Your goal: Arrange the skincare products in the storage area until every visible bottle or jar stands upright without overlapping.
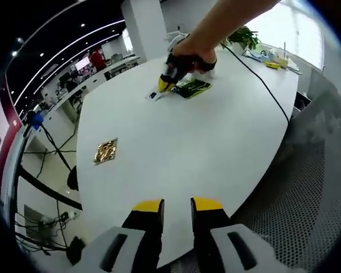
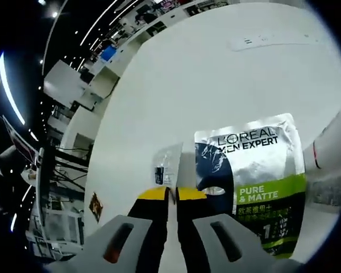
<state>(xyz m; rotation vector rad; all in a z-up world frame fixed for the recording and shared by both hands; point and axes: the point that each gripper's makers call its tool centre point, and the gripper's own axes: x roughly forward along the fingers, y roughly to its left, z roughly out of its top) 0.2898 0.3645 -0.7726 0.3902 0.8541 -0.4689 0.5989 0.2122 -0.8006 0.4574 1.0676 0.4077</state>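
Right gripper pinches small sachet (beside L'Oreal pouch); left gripper slightly parted, empty, over table.

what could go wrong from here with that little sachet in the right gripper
1. The right hand-held gripper pinches the small clear sachet only at its bottom edge, so the thin packet may slip or tear.
2. The L'Oreal sachet lies right beside it and could get dragged or overlapped.
3. The gold sachet sits near the table edge and could get knocked off.
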